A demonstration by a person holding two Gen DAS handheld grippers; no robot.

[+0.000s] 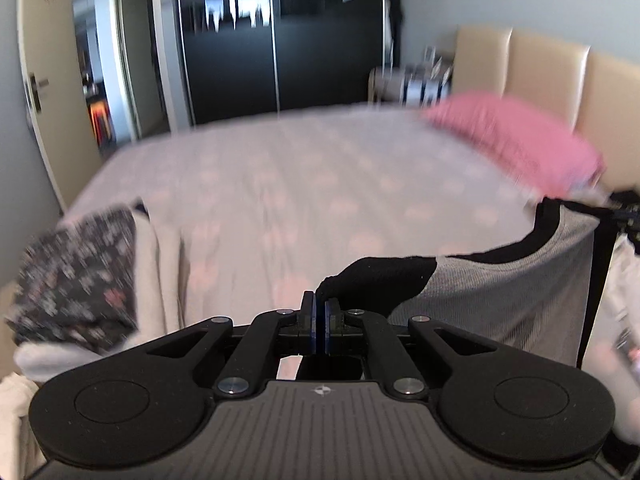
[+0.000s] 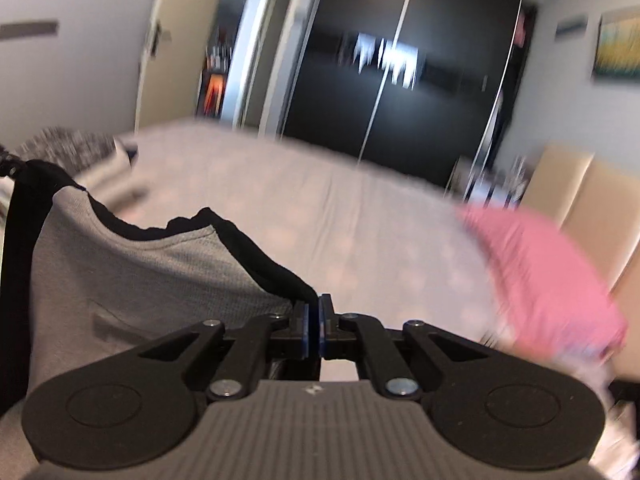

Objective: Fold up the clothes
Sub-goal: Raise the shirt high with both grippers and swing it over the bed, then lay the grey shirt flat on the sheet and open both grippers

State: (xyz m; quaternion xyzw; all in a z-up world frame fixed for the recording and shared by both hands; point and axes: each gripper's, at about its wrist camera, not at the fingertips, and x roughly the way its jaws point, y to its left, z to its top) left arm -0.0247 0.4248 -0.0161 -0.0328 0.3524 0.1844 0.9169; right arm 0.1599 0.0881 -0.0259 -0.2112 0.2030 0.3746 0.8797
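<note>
Grey-and-black T-shirt (image 1: pixel 500 280) hangs stretched in the air above the bed (image 1: pixel 300 184), held at both shoulders.

Left wrist view: left gripper (image 1: pixel 320 316) has its jaws closed on the shirt's black shoulder/sleeve edge, a bunch of black fabric sticking up just past the blue pads. Grey body w/ black neckline runs off to the right; its far end meets a dark shape at the frame edge, too blurred and cut off to read. Pink pillow (image 1: pixel 516 140) lies at the head of the bed by the beige padded headboard (image 1: pixel 552 64). At left, a dark floral-print garment (image 1: pixel 76 276) sits on pale fabric, smeared by motion blur, type unclear. Black sliding wardrobe (image 1: pixel 280 40) behind the bed; items on a nightstand beside it are unreadable.

Right wrist view: right gripper (image 2: pixel 314 320) has jaws shut on the black trim at the shirt's (image 2: pixel 140 280) other shoulder. Shirt spreads to the left, lower part hidden behind the gripper body. Pillow (image 2: pixel 544 276) at right is heavily blurred. Bed (image 2: pixel 320 208) fills the mid-frame; wardrobe (image 2: pixel 400 60) beyond. Framed picture (image 2: pixel 618 46) on the right wall is cut by the frame edge.
</note>
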